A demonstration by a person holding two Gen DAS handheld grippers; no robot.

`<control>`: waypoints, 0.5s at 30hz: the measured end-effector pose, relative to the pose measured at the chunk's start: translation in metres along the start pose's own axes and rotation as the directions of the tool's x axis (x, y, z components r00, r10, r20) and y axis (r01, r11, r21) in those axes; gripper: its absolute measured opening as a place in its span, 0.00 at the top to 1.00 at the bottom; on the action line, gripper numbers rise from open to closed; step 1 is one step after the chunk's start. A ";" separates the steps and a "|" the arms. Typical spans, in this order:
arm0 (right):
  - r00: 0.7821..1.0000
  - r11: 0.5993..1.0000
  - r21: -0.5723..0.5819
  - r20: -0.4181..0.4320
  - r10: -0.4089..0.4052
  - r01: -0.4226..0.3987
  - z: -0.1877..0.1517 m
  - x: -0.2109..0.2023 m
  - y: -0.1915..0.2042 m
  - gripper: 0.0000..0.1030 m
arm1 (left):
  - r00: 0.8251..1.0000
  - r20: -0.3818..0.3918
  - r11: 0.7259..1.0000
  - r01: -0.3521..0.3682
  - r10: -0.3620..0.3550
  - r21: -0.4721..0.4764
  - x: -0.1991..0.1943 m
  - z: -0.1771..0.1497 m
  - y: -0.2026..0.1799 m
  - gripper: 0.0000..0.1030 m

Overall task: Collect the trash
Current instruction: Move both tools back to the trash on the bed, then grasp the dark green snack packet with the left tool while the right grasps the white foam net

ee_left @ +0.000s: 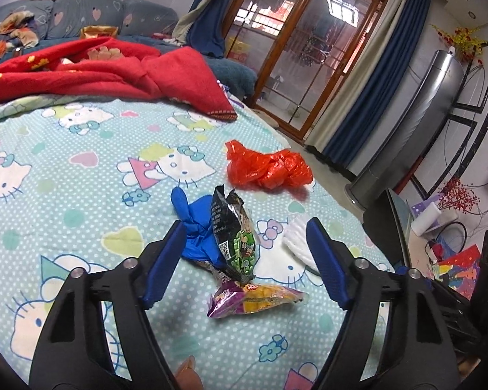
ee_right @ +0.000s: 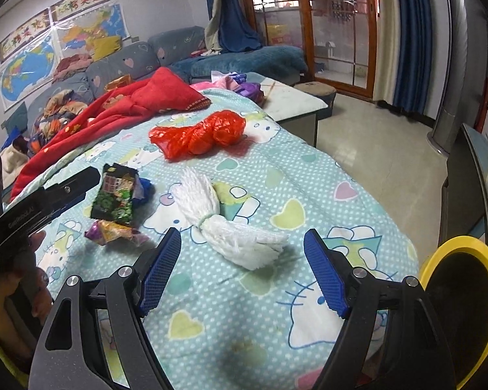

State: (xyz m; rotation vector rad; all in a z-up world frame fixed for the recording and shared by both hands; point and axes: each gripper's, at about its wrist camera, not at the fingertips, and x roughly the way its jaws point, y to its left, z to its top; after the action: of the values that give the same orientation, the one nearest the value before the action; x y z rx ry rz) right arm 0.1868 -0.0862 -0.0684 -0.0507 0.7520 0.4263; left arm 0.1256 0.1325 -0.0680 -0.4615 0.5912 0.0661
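Trash lies on a Hello Kitty bedspread (ee_left: 81,162). My left gripper (ee_left: 245,234) is open, its jaws either side of a black-green snack wrapper (ee_left: 234,234), with a blue glove (ee_left: 195,224) behind it and a purple-yellow wrapper (ee_left: 250,299) in front. A red plastic bag (ee_left: 266,169) lies farther off. My right gripper (ee_right: 242,243) is open around a white yarn bundle (ee_right: 224,221), not touching it. The right wrist view also shows the snack wrapper (ee_right: 114,198), the purple-yellow wrapper (ee_right: 114,232), the red bag (ee_right: 201,133) and the left gripper's fingers (ee_right: 71,188).
A red blanket (ee_left: 97,68) is bunched at the far side of the bed. A yellow-rimmed bin (ee_right: 462,299) stands at the bed's right edge. A sofa (ee_right: 130,61) with clothes, a low table (ee_right: 296,100) and a grey tower fan (ee_left: 416,123) stand around.
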 end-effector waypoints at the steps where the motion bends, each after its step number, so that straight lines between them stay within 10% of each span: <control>1: 1.000 1.000 0.003 -0.002 0.001 -0.001 0.000 0.002 -0.001 0.27 | 1.000 -0.005 1.000 0.003 -0.003 -0.007 0.002 0.000 0.001 0.38; 15: 1.000 1.000 0.023 -0.020 0.010 -0.010 -0.005 0.014 -0.007 0.29 | 0.999 -0.039 1.000 -0.008 0.007 -0.010 0.013 -0.003 0.002 0.66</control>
State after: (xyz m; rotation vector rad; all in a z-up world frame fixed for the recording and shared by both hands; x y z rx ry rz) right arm 0.1952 -0.0889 -0.0822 -0.0302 0.7772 0.4271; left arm 0.1341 0.1321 -0.0785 -0.4715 0.6314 0.0675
